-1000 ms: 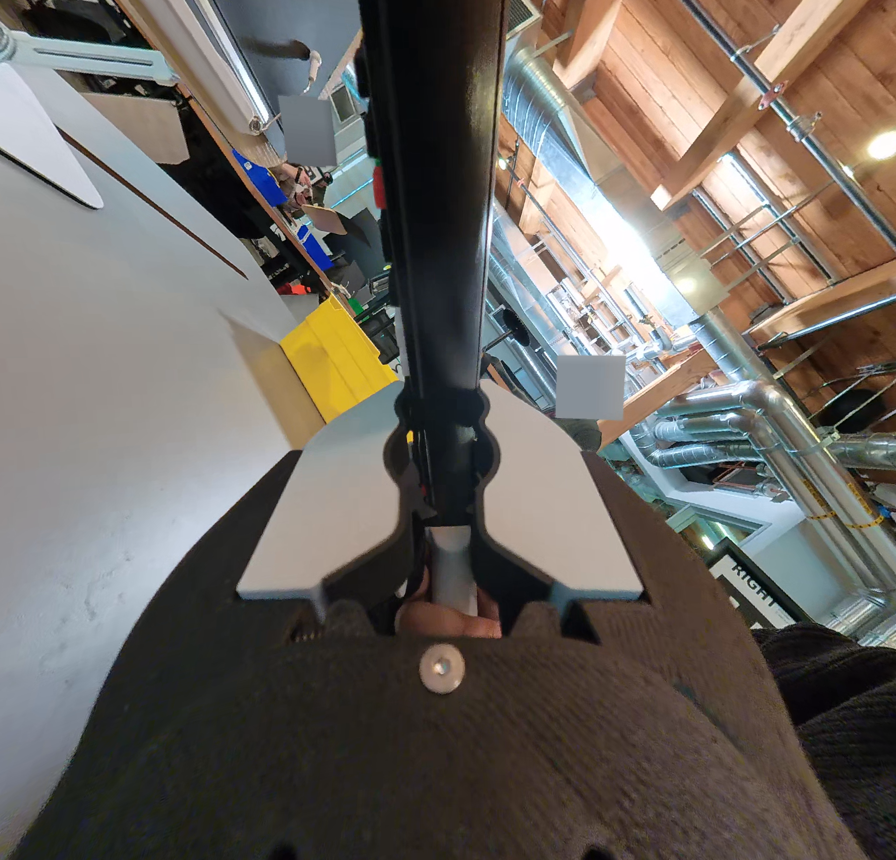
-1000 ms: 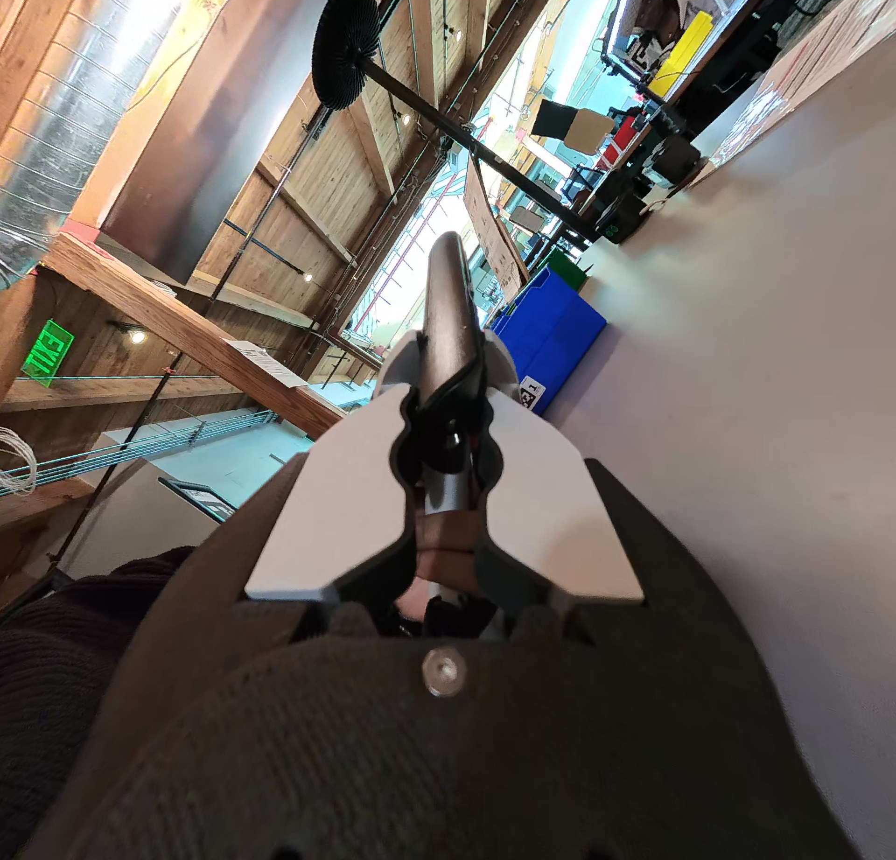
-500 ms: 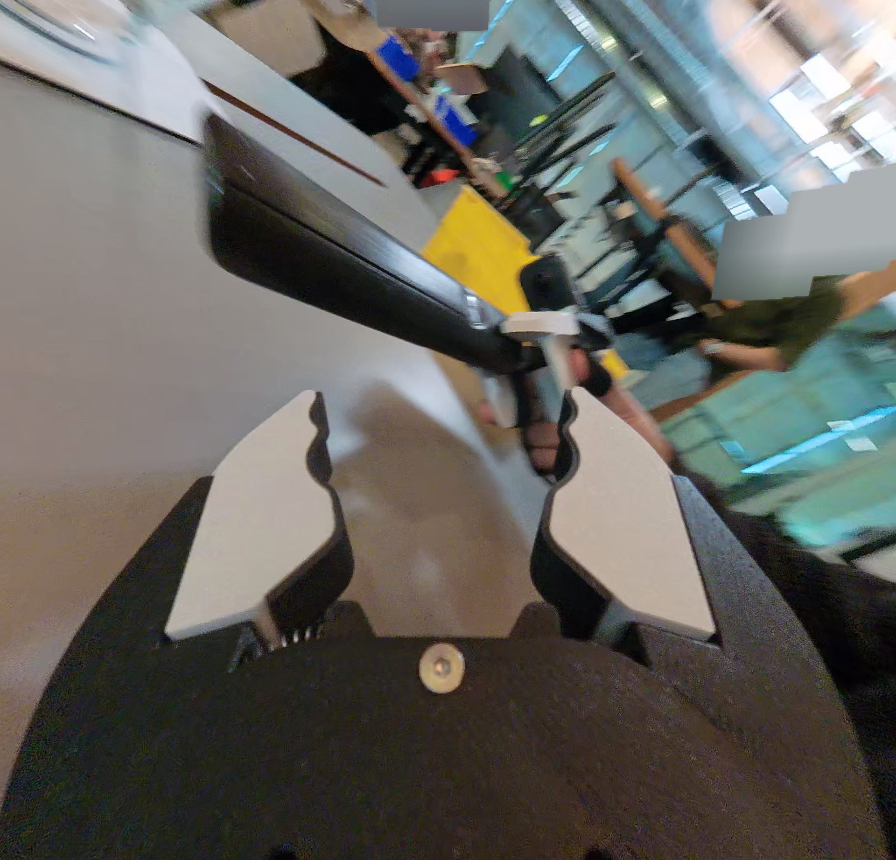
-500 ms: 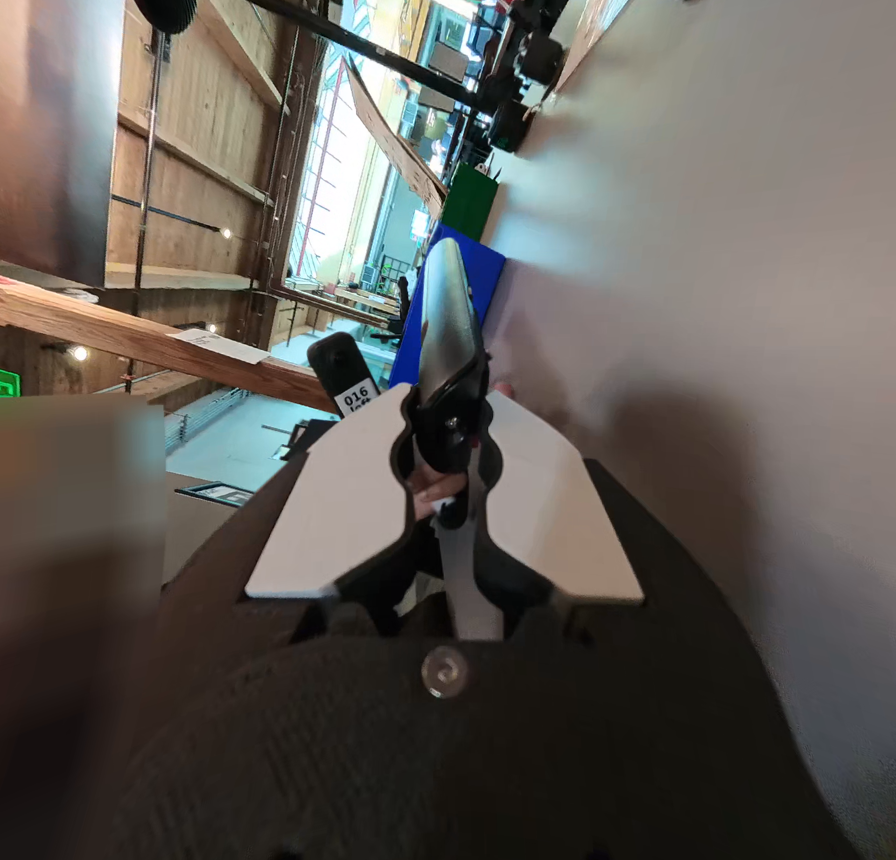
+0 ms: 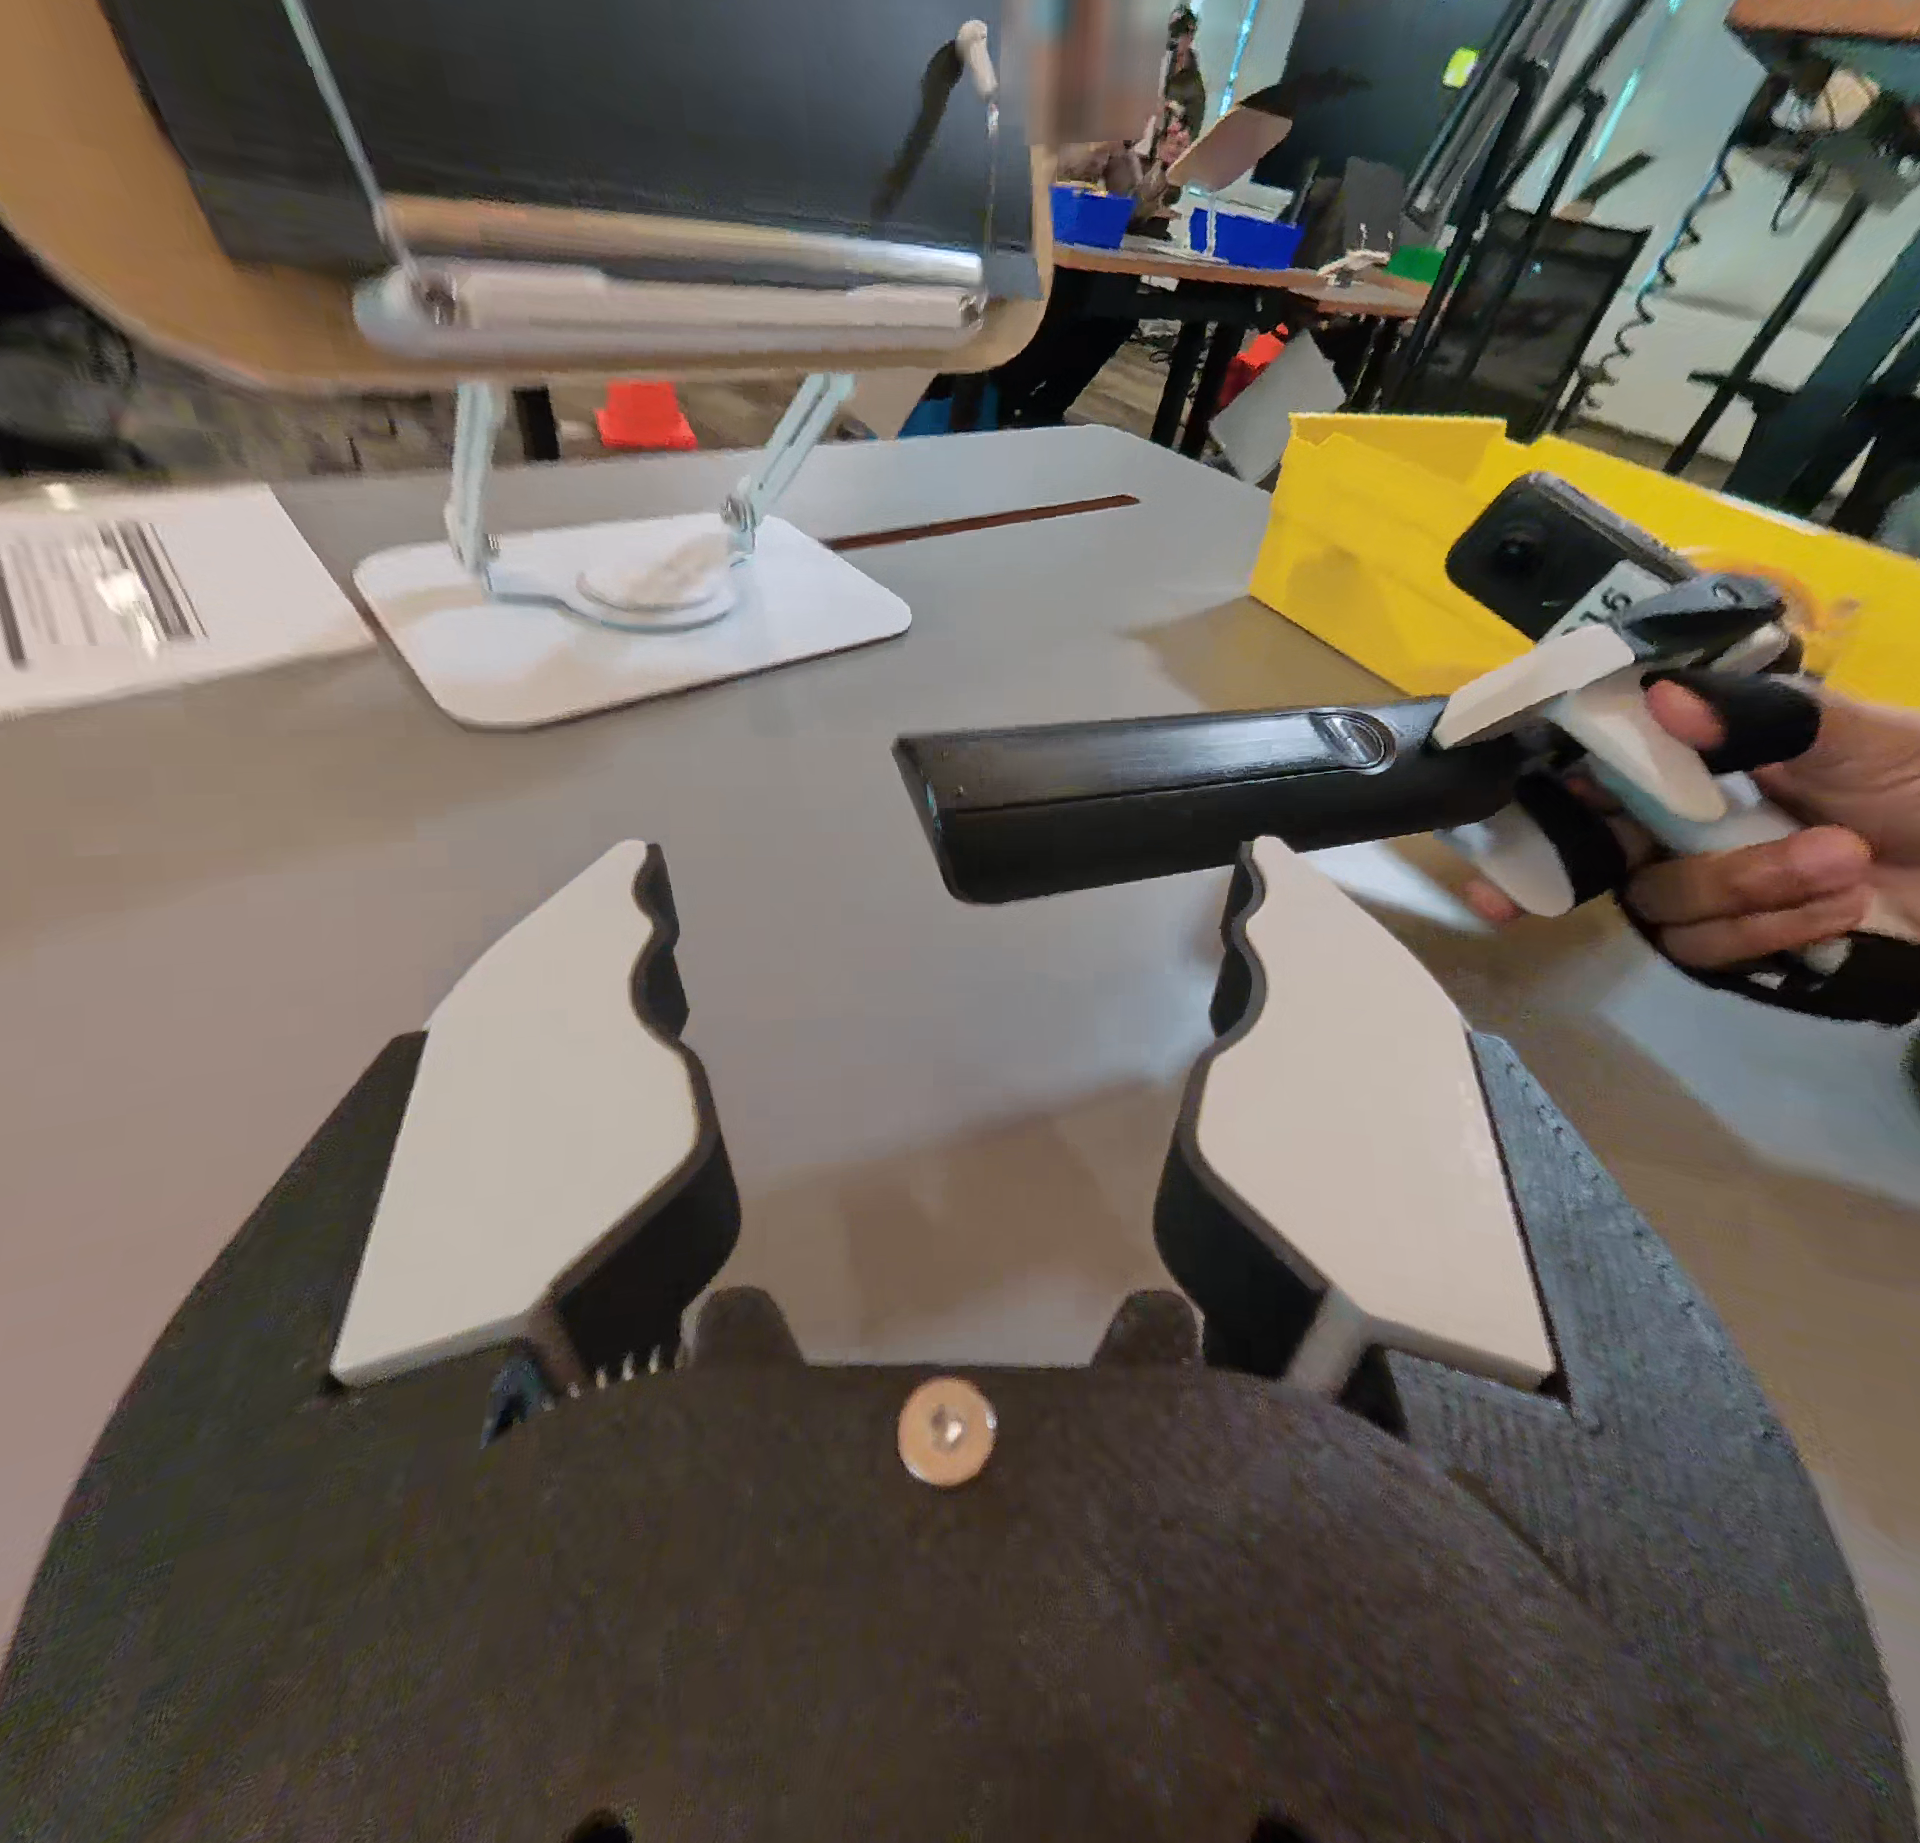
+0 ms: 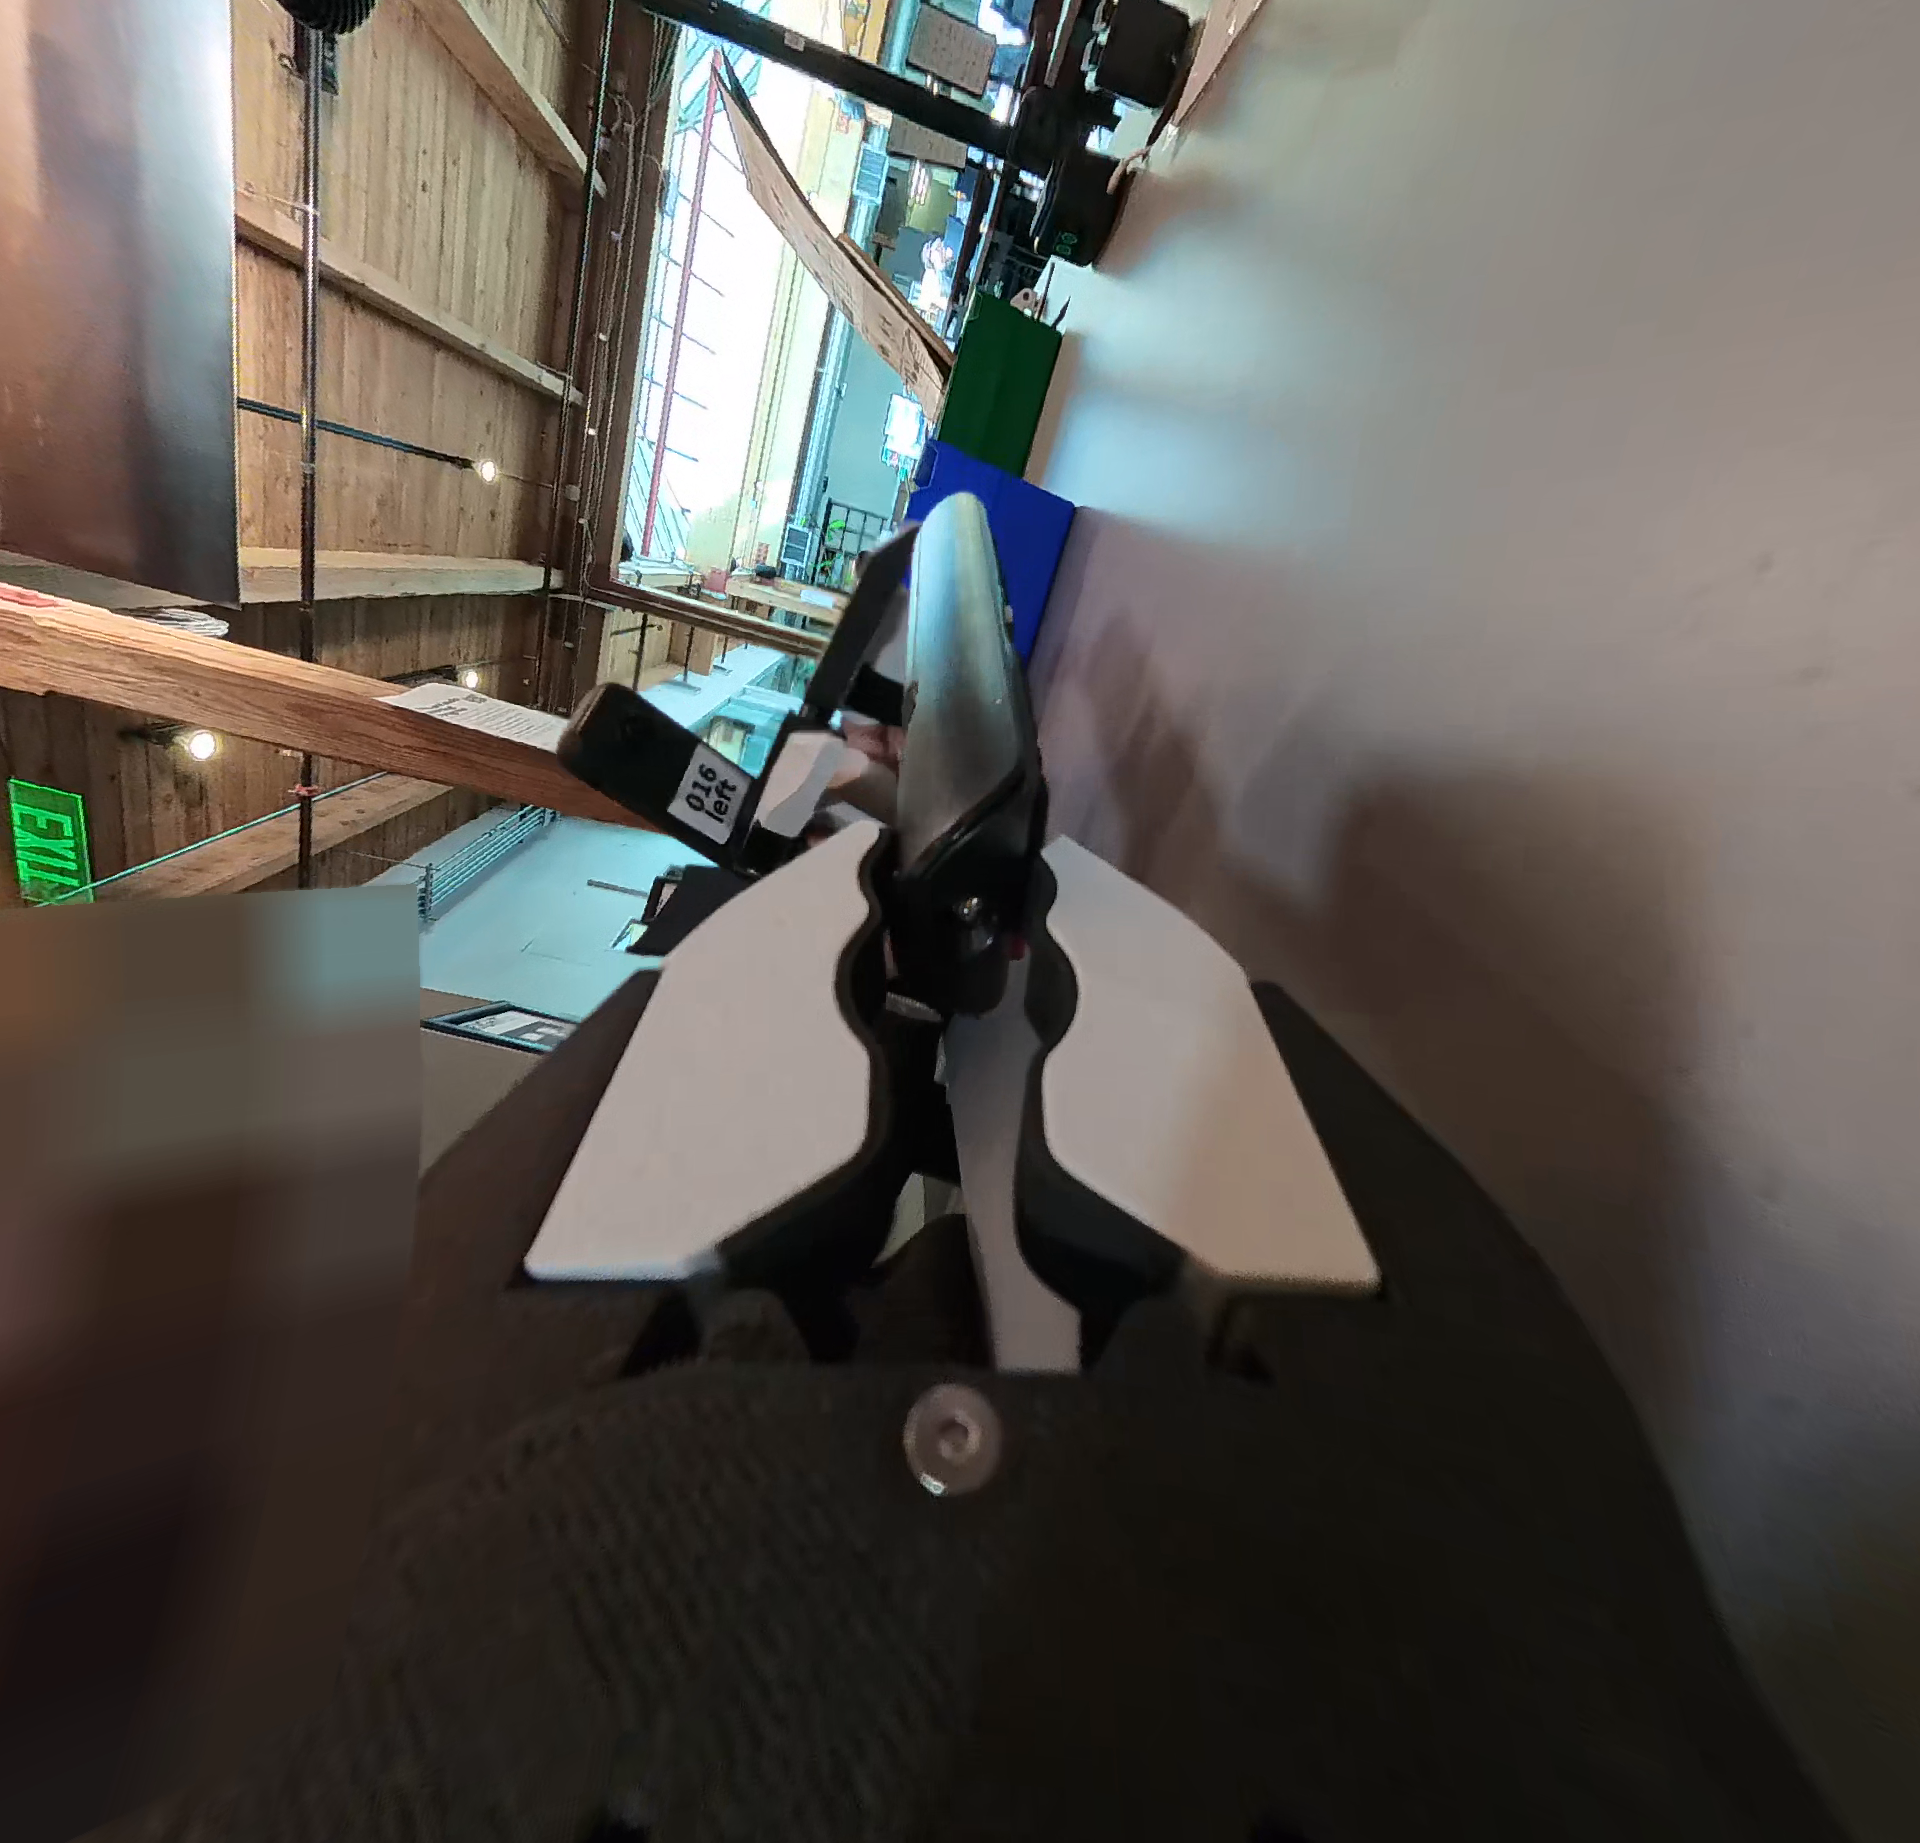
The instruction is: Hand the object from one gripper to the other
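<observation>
Object: long black bar-shaped tool with a brushed flat face and a slotted screw head (image 5: 1174, 796), held level above the grey tabletop (image 5: 312, 858), its free end pointing toward the left side of the left wrist view.
Right gripper (image 6: 961, 946): white-faced jaws clamped on the tool's black end; the tool (image 6: 961, 671) runs forward from the tips; a gloved hand (image 5: 1766, 837) grasps this gripper.
Left gripper (image 5: 940, 952): jaws spread wide, holding nothing, just below and beside the tool, not touching it.
Yellow plastic bin (image 5: 1382, 546): on the table behind the tool.
White metal stand (image 5: 634, 598): well apart, carrying a dark screen (image 5: 582, 58).
Printed sheet (image 5: 135, 588): beside the stand's base.
</observation>
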